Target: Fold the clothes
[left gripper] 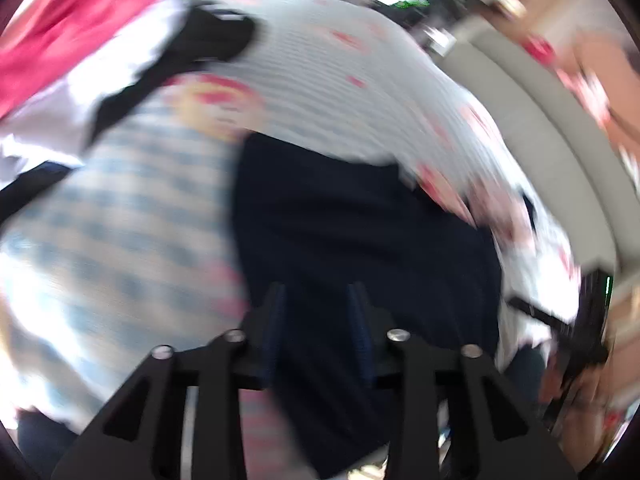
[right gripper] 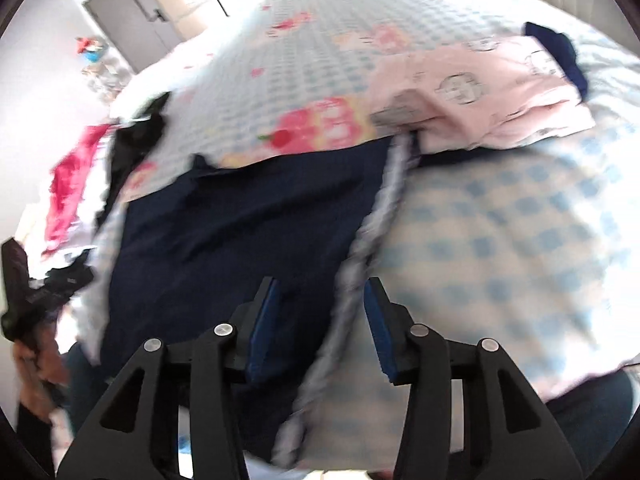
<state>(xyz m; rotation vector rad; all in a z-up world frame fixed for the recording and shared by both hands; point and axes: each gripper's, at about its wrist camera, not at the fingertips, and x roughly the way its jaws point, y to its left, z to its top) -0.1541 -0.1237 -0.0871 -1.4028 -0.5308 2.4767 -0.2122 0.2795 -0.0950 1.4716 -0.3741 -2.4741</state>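
left gripper [left gripper: 318,300]: released over smooth navy garment [left gripper: 360,232] | right gripper [right gripper: 320,300]: released, straddling its ribbed grey hem [right gripper: 360,256]

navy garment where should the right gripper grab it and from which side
Probably the striped hem edge of the navy garment, which runs up between the fingers of the right gripper. It is a thin raised border lying on the checked blanket. Come from above and pinch across it. The jaws stand apart with nothing pressed; blur hides finer folds.
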